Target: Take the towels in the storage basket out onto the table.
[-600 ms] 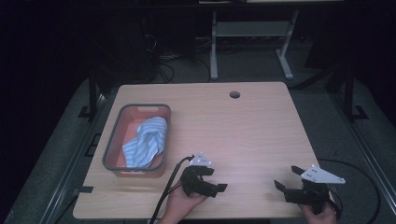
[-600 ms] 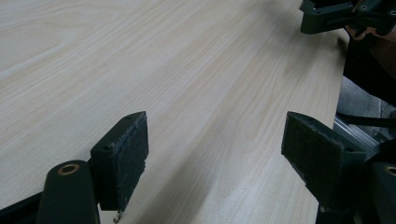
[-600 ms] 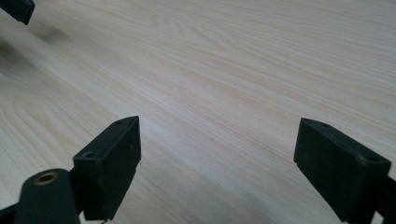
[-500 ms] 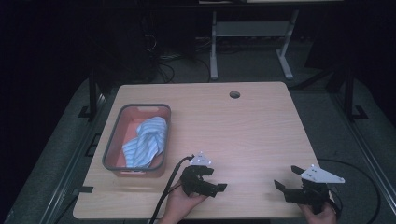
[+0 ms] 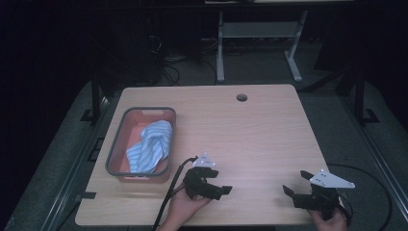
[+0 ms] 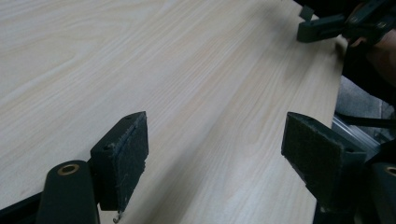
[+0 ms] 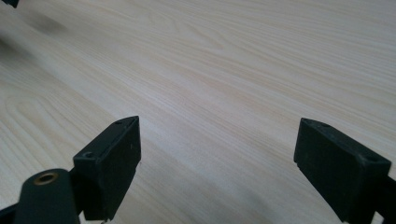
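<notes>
A blue-and-white striped cloth (image 5: 150, 146) lies bunched in a grey-rimmed red bin (image 5: 116, 144) on the left of the wooden table (image 5: 250, 130). My left gripper (image 5: 224, 189) rests low near the front edge, right of the bin, pointing right; in the left gripper view (image 6: 212, 154) its jaws stand wide apart over bare wood. My right gripper (image 5: 294, 183) sits at the front right corner, pointing left. The right gripper view (image 7: 217, 163) shows its jaws spread wide with nothing between them. The right gripper (image 6: 322, 28) also appears far off in the left gripper view.
A round cable hole (image 5: 241, 97) sits near the table's far edge. Behind the table stands a grey metal frame (image 5: 260, 33) among floor cables. Black cables trail from both grippers off the front edge. Dark rails run along both sides of the table.
</notes>
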A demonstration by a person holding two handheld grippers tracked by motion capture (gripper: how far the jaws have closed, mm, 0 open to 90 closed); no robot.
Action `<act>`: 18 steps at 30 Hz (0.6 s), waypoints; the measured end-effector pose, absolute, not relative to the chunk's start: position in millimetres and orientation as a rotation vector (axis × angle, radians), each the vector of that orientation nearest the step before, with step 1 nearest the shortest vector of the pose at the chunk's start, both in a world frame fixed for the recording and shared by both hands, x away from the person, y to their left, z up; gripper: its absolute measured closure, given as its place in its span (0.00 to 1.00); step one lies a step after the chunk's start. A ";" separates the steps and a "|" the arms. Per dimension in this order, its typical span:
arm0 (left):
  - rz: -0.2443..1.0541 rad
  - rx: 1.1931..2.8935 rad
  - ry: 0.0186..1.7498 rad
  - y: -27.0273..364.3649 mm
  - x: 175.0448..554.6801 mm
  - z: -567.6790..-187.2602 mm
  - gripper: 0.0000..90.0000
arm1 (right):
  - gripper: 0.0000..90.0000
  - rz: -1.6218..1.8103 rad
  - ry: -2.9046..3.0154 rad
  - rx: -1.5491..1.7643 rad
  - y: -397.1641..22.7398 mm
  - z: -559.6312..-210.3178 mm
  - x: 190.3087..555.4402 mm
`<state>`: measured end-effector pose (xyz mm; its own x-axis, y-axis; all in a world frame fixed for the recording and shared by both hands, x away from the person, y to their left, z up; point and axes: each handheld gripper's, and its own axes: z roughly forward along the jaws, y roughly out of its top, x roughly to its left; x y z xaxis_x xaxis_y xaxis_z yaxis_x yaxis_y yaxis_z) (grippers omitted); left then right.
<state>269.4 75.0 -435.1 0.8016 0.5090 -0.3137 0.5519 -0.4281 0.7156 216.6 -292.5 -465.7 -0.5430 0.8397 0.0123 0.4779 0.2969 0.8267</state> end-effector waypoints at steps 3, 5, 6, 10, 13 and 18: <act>-0.087 2.095 0.762 72.1 270.8 -423.8 0.25 | 0.16 1.142 2.141 1.185 -292.8 -466.6 215.6; -0.067 2.099 0.730 67.1 272.2 -410.9 0.25 | 0.16 1.133 2.140 1.190 -292.9 -467.3 215.6; -0.068 2.102 0.723 65.2 273.5 -407.4 0.25 | 0.16 1.133 2.138 1.189 -292.9 -467.4 215.6; -0.045 2.107 0.700 61.5 277.8 -397.0 0.24 | 0.16 1.135 2.132 1.189 -291.6 -465.6 214.8; -0.057 2.105 0.691 59.8 284.6 -387.1 0.23 | 0.16 1.136 2.127 1.183 -290.7 -464.1 214.1; -0.046 2.119 0.692 64.1 291.4 -378.5 0.22 | 0.16 1.131 2.129 1.178 -291.5 -464.2 214.6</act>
